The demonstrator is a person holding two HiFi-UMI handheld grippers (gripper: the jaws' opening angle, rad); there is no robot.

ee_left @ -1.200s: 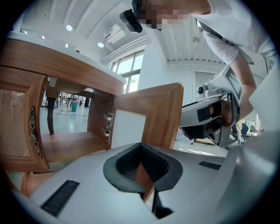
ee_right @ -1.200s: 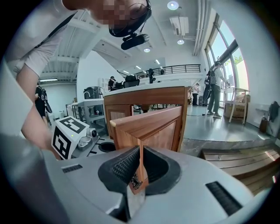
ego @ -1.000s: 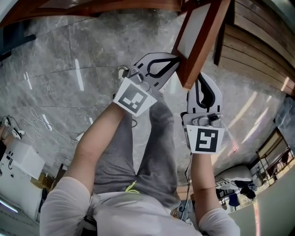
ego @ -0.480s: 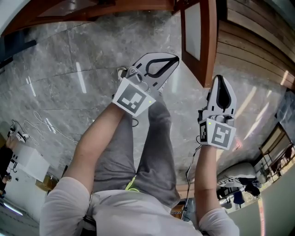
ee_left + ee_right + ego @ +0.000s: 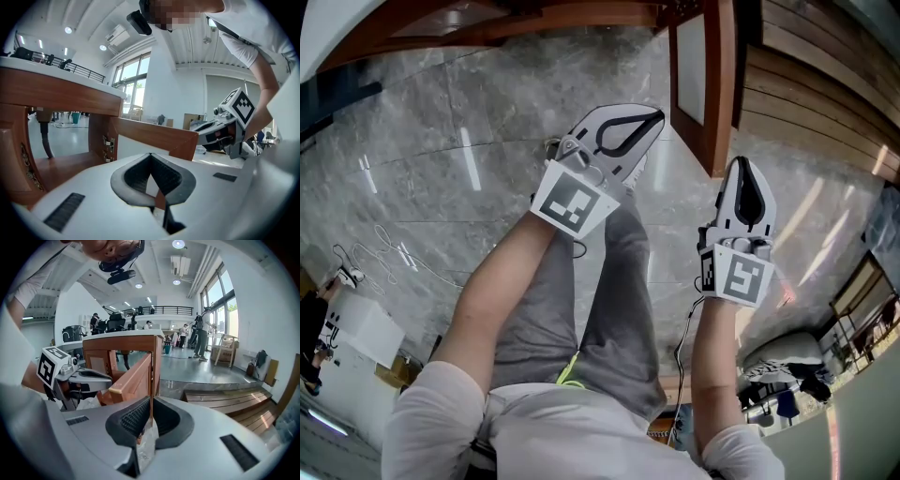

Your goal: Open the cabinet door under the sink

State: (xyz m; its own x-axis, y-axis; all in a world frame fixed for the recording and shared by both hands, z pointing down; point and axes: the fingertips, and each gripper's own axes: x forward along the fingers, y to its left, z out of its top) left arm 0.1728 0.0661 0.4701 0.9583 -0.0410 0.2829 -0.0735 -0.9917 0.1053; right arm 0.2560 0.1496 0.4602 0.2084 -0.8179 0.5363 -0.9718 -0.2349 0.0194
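Your right gripper [image 5: 150,401], jaws closed tip to tip on nothing, open cabinet door [image 5: 136,377] edge-on just ahead (top edge pointing at you), left gripper [image 5: 105,377] beside it, wooden steps [image 5: 225,401] right.

"Where was the free room?"

"The cabinet door [image 5: 708,84] stood swung out over the marble floor [image 5: 441,169], edge-on between the left gripper [image 5: 654,119] and the right gripper [image 5: 747,164], touching neither."

"And behind it?"

"The cabinet opening [image 5: 70,145] lay unblocked but for a dark pipe [image 5: 45,138] hanging near its left wall; wooden steps [image 5: 825,103] hemmed the right side."
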